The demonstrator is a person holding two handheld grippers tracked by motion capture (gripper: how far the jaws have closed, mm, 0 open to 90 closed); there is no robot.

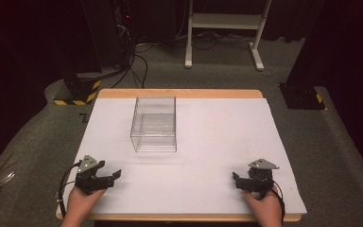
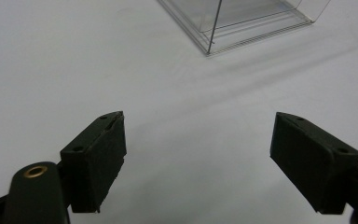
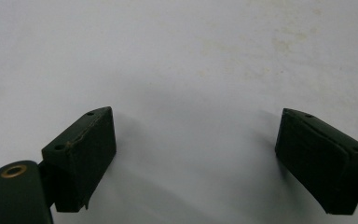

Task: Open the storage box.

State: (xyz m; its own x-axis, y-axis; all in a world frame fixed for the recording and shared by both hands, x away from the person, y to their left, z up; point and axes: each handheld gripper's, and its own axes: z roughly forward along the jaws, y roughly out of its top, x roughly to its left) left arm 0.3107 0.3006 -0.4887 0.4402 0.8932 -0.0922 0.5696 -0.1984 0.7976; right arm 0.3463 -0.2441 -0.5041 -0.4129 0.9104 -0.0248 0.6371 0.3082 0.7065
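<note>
Clear plastic walls mark the box [image 1: 154,124], standing on the white bench [image 1: 217,156] toward its far side from above. Nearer than the box, the left hand-held gripper [image 1: 115,175] and the right hand-held gripper [image 1: 236,179] rest well apart from it. Along the left one [image 2: 198,154], jaws spread, the box's corner [image 2: 242,18] lies ahead. Along the right one [image 3: 196,154], jaws spread over bare bench.

Both hands rest low at the near edge, well apart, each holding a gripper that points inward and slightly forward. The left gripper [image 1: 109,176] has its jaws spread wide with nothing between them. The right gripper [image 1: 237,180] is just as wide and empty.
</note>
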